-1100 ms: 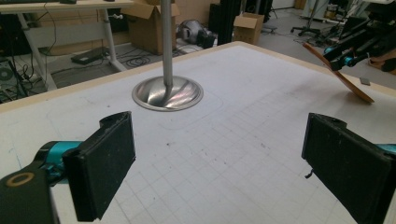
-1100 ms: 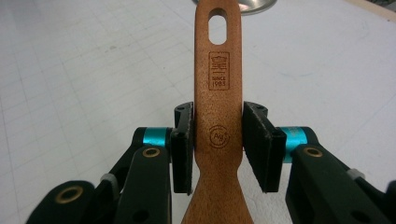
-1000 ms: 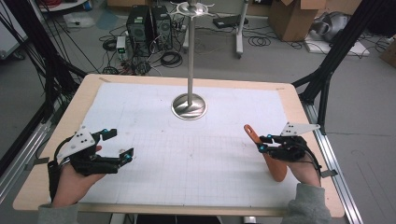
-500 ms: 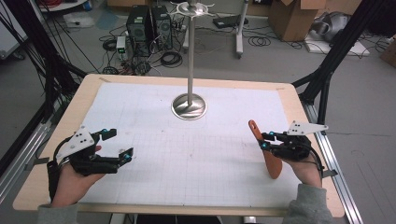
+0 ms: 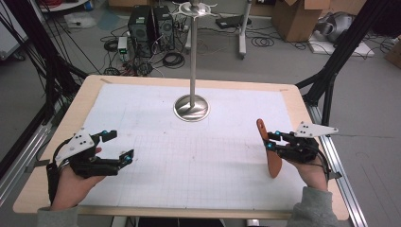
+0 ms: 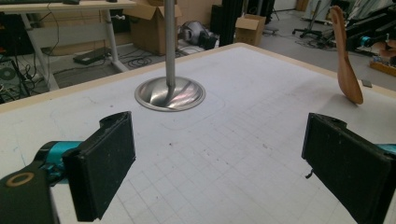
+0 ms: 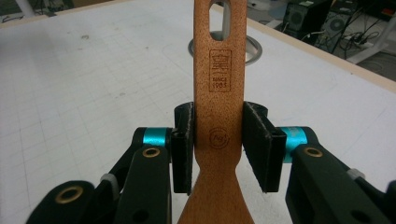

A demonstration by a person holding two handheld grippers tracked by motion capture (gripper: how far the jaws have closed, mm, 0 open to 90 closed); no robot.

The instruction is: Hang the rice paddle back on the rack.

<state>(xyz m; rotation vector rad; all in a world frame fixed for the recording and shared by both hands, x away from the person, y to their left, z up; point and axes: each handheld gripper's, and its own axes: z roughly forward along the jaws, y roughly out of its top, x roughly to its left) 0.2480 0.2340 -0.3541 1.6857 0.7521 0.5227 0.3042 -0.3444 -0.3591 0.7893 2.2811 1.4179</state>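
At the left of the white gridded paper mat (image 5: pixel 156 161) on the pale wooden table (image 5: pixel 33 189), the left gripper (image 5: pixel 116 146) rests in a hand with its two flat black rubber-faced jaws wide apart, nothing between them. In the middle stands a polished metal stand (image 5: pixel 191 108), a thin pole rising from a round domed base. At the right, the right gripper (image 5: pixel 270 141) clamps the handle of a flat brown wooden spatula (image 5: pixel 270 151), held off the mat near the table's right edge. Its handle has an oval hole and burnt-in stamps reading "SINCE 1983".
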